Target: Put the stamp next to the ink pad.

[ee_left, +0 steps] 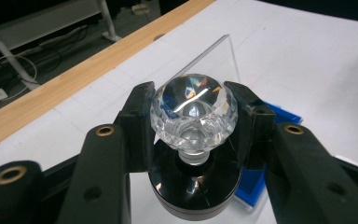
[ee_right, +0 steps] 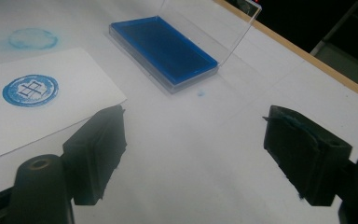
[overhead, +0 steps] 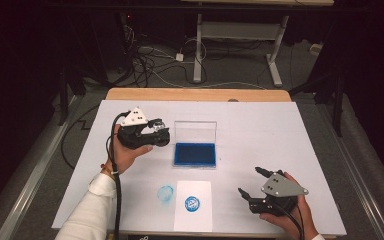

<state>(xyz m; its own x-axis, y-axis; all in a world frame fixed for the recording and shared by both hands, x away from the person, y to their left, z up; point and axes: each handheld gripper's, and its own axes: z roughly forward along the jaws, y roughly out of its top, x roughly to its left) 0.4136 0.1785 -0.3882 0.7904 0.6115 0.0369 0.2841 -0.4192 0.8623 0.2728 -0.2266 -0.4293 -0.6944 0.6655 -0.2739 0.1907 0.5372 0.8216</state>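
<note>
— What's in your left gripper [ee_left: 193,116]?
— My jaws clamp the clear faceted crystal-knobbed round black stamp [ee_left: 193,140], just beside the open blue ink pad [overhead: 195,154].
— And your right gripper [ee_right: 193,154]?
— Jaws apart, holding nothing.

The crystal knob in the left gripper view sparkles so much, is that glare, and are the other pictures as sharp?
Left gripper view: the knob throws bright glints and small rainbow flecks, while the floor behind is soft. Right gripper view: even light, the ink pad sharp, the near jaws blurred. High view: the table is bright and the room around it dark.
</note>
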